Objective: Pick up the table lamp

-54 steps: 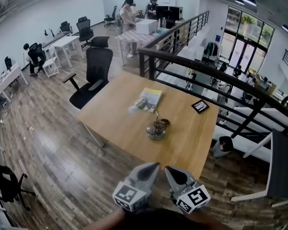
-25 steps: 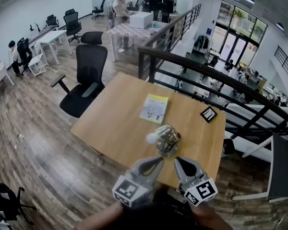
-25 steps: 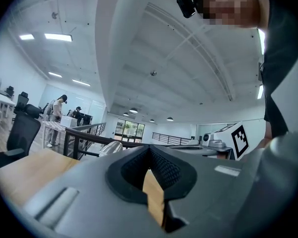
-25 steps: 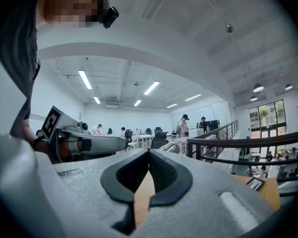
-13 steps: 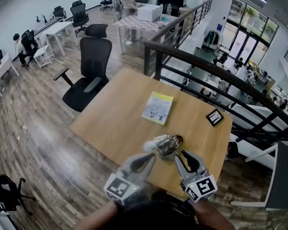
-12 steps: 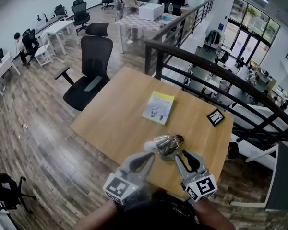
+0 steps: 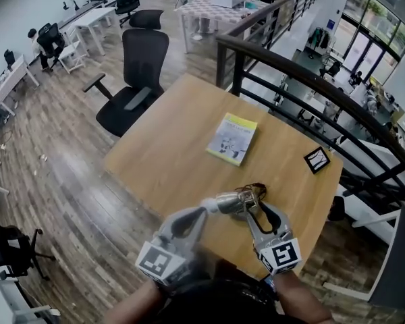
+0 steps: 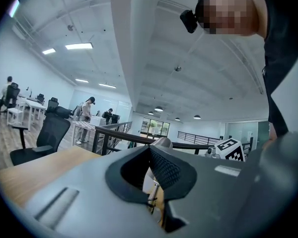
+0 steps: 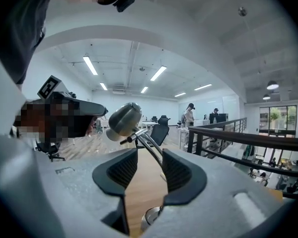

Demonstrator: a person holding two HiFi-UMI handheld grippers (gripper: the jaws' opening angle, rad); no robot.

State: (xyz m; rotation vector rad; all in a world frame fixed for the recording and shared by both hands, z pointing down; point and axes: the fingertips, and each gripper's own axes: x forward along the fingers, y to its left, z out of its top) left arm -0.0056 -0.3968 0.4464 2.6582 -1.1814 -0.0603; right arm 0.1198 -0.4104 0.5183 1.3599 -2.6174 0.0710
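The table lamp [image 7: 223, 202] stands near the front edge of the wooden table [image 7: 169, 160], with its chrome head tipped to the left and dark cables by its base. My right gripper [image 7: 260, 209] is open. Its jaws have just been opening. In the right gripper view the lamp's thin stem [image 9: 151, 150] runs up between the pads of the right gripper [image 9: 150, 155], close to the right pad, and the head [image 9: 124, 120] shows above the jaws. My left gripper [image 7: 201, 212] looks shut with its tips just left of the lamp head [image 8: 163, 143]. Nothing is held in the left gripper [image 8: 150, 150].
A yellow-green book [image 7: 233, 138] lies mid-table and a black card [image 7: 316, 159] sits at its right edge. A dark railing [image 7: 290, 73] runs behind the table over a drop. A black office chair [image 7: 138, 79] stands at the far left corner. People work at desks further back.
Both grippers have come forward and down to the lamp, one on each side of it. The right jaws have spread and now stand around the stem. The lamp has not moved.
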